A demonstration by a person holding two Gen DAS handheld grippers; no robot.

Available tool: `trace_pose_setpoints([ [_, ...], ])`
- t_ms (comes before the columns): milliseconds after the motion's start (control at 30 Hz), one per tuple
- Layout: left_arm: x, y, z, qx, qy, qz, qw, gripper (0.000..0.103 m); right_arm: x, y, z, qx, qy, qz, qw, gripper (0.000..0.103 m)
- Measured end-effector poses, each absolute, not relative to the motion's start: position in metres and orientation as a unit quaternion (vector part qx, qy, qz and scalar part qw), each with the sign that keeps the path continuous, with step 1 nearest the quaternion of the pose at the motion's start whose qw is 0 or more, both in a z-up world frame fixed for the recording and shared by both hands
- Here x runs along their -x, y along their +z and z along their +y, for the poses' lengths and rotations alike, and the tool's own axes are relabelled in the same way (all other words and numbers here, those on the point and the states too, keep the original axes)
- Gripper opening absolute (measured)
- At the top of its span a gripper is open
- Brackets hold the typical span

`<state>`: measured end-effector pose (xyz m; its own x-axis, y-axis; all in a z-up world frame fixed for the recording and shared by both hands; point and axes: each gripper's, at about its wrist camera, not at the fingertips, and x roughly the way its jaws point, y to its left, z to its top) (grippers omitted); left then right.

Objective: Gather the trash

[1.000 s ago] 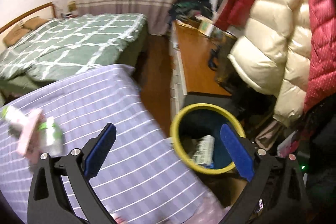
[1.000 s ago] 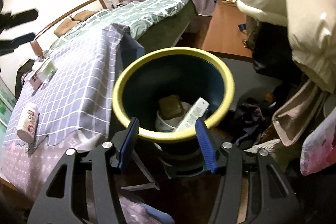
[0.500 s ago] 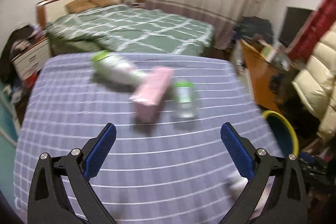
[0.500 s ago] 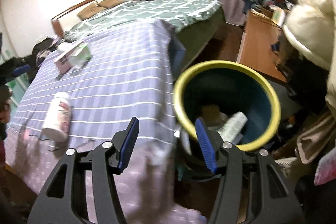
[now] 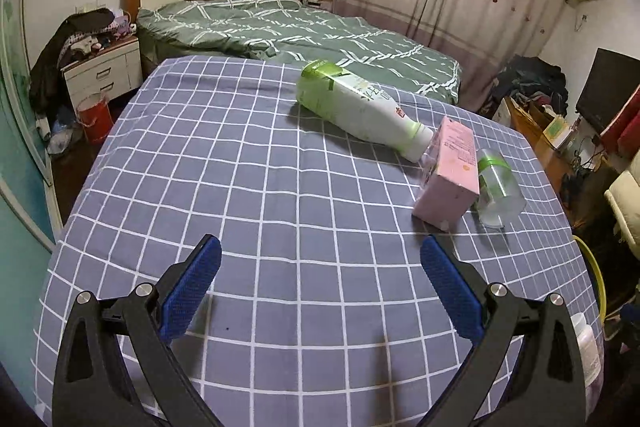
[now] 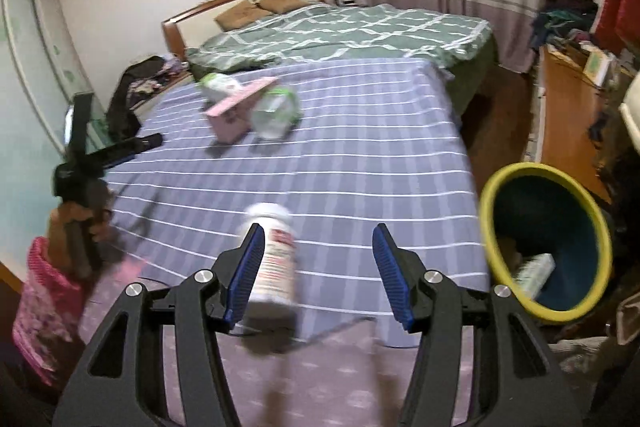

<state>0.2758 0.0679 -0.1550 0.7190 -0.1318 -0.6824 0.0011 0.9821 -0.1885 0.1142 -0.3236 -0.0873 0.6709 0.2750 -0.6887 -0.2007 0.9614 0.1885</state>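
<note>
On the checked tablecloth [image 5: 240,187] lie a white-and-green bottle [image 5: 360,109], a pink carton [image 5: 450,173] and a clear cup with a green band [image 5: 496,189], touching one another. My left gripper [image 5: 320,287] is open and empty, hovering short of them. In the right wrist view my right gripper [image 6: 318,267] is open; a small white bottle with a red label [image 6: 274,263] lies on the cloth between its fingers, near the left one. The yellow-rimmed dark bin [image 6: 546,243] with trash inside stands right of the table. The left gripper [image 6: 104,151] shows at far left.
A bed with a green quilt [image 5: 300,31] is behind the table. A nightstand [image 5: 104,75] and red bucket [image 5: 94,115] stand left. A wooden desk [image 6: 572,107] with clutter is on the right. The small white bottle also shows at the table's edge [image 5: 586,351].
Both grippers swung left, away from the bin and onto the table. The left now faces the bottle, carton and cup; the right now has the small white bottle between its fingers.
</note>
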Motion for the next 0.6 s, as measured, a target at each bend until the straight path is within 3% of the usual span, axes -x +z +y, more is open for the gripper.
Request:
trace_pose_setpoints([
  [500, -0.261, -0.144, 0.056, 0.094, -0.059, 0.359, 0.927, 0.098, -0.125, -0.134, -0.273, -0.027, 0.134, 0.429, 0.893, 0.054],
  [600, -0.260, -0.144, 0.056, 0.096, -0.061, 0.359, 0.926, 0.098, -0.127, -0.136, -0.273, -0.017, 0.126, 0.433, 0.893, 0.045],
])
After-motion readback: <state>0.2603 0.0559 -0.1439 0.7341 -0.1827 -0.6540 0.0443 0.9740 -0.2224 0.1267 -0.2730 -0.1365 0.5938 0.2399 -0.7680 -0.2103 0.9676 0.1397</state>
